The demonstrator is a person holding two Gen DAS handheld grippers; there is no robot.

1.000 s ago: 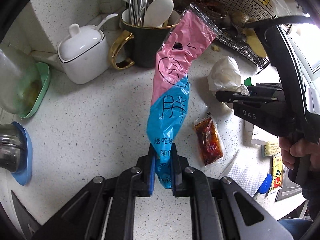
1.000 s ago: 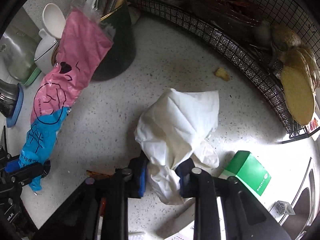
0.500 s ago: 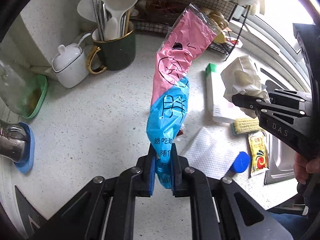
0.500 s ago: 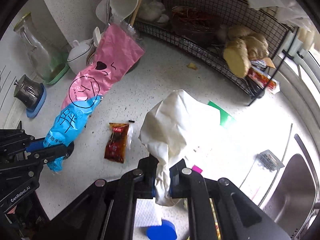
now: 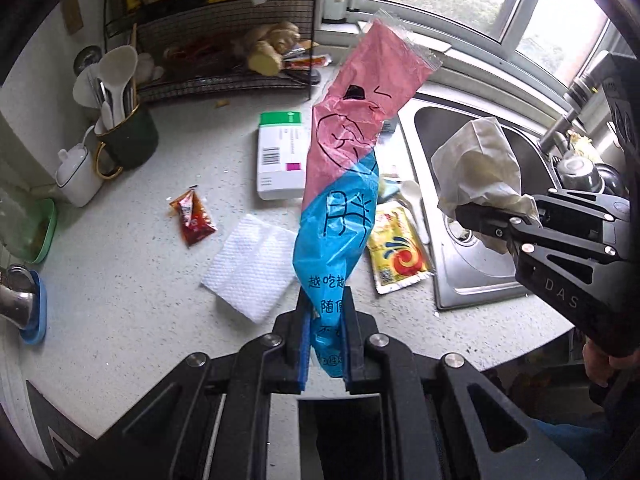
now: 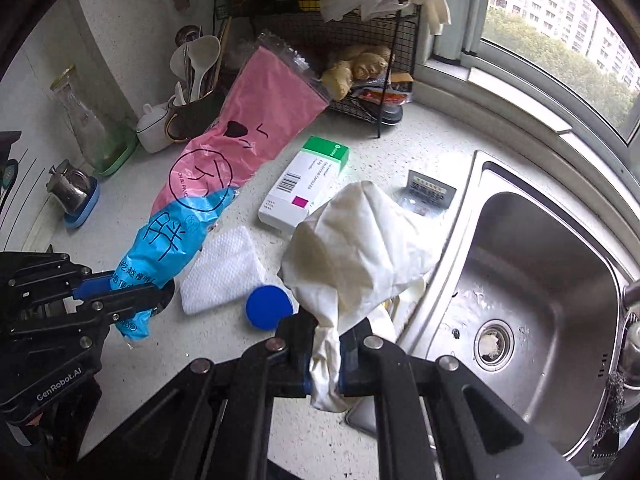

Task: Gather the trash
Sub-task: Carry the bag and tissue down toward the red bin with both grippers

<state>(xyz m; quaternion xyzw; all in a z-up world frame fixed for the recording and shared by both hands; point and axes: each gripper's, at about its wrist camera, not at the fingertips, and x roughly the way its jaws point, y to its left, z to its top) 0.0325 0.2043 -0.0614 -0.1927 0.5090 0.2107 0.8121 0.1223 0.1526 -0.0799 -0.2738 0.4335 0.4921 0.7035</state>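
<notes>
Left wrist view: our left gripper (image 5: 325,338) pinches the pink-and-blue wrapper (image 5: 344,184) by its blue end, held upright above the countertop (image 5: 120,280). Right wrist view: our right gripper (image 6: 325,354) clamps the crumpled white tissue (image 6: 360,248), raised beside the sink (image 6: 540,280).

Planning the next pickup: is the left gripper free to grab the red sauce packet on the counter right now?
Probably not: the left gripper is shut on the pink and blue wrapper. The red sauce packet itself lies uncovered on the counter.
</notes>
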